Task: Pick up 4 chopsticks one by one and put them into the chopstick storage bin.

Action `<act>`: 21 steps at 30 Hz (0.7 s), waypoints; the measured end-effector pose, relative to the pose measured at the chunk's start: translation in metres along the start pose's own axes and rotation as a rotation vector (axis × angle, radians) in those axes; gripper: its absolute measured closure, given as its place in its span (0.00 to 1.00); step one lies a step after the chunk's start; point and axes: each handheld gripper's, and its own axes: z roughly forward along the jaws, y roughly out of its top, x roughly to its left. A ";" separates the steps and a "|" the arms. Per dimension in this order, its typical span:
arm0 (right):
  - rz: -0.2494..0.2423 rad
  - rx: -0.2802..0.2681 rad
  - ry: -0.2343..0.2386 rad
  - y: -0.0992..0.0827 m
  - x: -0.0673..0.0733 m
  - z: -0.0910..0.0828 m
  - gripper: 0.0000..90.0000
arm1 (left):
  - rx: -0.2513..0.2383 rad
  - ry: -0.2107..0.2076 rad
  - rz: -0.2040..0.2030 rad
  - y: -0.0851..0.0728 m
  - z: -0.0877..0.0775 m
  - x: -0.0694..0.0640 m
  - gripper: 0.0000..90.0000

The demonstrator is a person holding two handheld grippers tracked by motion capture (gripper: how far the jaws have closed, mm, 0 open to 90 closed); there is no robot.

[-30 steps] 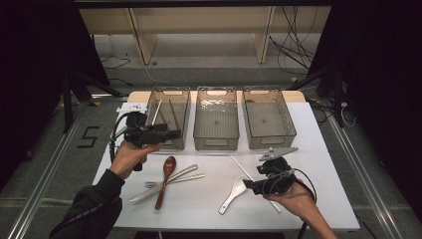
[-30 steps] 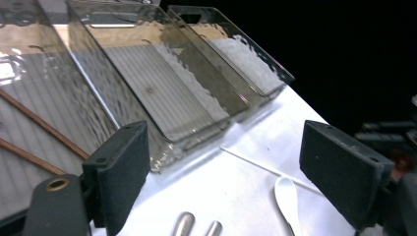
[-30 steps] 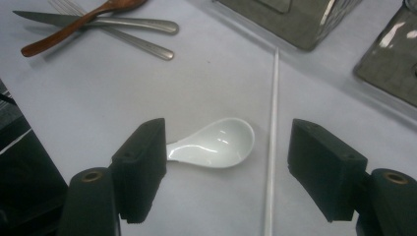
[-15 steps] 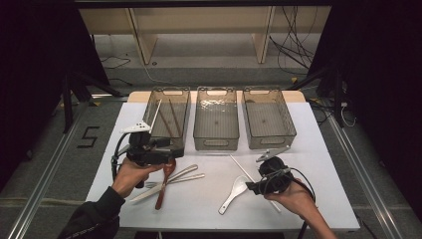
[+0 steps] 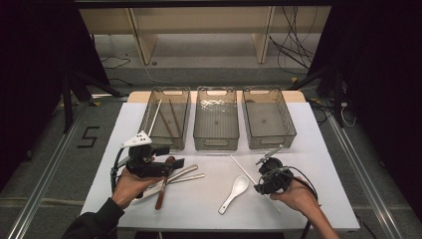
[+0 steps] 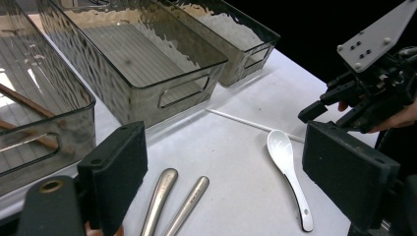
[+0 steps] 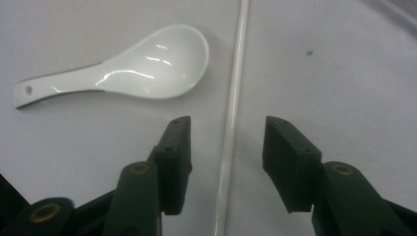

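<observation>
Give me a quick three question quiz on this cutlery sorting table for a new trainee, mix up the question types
1. True or false: the white chopstick lies between the open jaws of the right gripper.
2. Which bin already holds chopsticks: A the left bin, B the middle bin, C the right bin?
3. Fill in: just beside the white chopstick lies a white ____.

Key
1. True; the jaws have just been closing, but the pads do not touch it yet.
2. A
3. spoon
</observation>
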 end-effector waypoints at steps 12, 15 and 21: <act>-0.009 0.115 -0.001 0.004 -0.005 0.014 0.75 | -0.012 0.008 0.007 -0.004 -0.006 -0.002 0.18; -0.015 0.131 -0.003 0.004 -0.005 0.016 0.76 | -0.015 0.011 0.008 -0.004 -0.008 -0.002 0.18; -0.021 0.164 -0.012 0.005 -0.005 0.020 0.81 | -0.017 0.017 0.005 -0.005 -0.010 0.000 0.18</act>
